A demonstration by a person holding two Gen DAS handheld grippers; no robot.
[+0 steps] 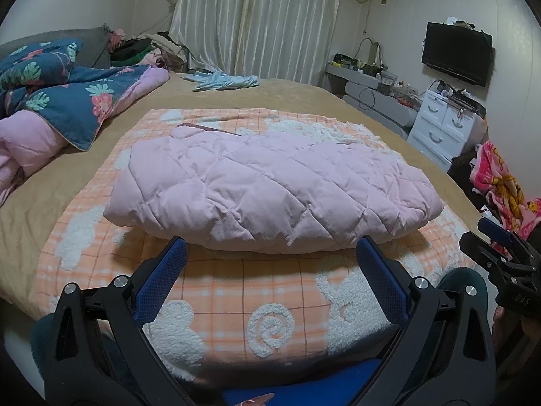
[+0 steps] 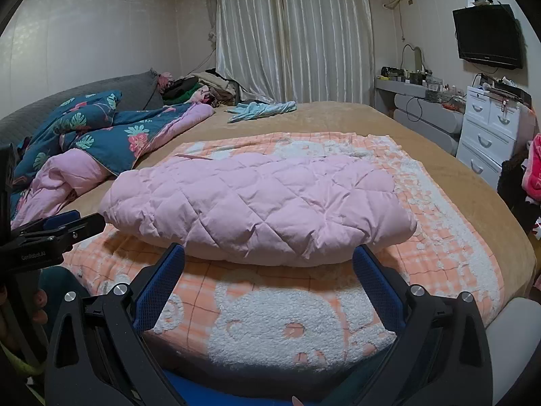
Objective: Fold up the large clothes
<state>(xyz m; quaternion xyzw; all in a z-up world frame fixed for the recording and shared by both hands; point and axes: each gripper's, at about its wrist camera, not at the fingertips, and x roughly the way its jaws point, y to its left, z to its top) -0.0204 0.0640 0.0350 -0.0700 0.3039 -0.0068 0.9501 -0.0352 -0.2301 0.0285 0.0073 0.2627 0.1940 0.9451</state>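
Bedroom bedding is being used as the folding surface — an orange checked blanket (image 1: 216, 291) is spread beneath a folded pink quilted jacket (image 1: 270, 189).

Both grippers are being held wide open and empty: the left gripper (image 1: 270, 250) and right gripper (image 2: 268, 253) are each hovering just short of the jacket's near edge, which is lying between and just beyond the fingertips. Puffy, light, soft and springy handling is to be expected — the thick near hem is judged the best hold, pinched deep to stop slipping.
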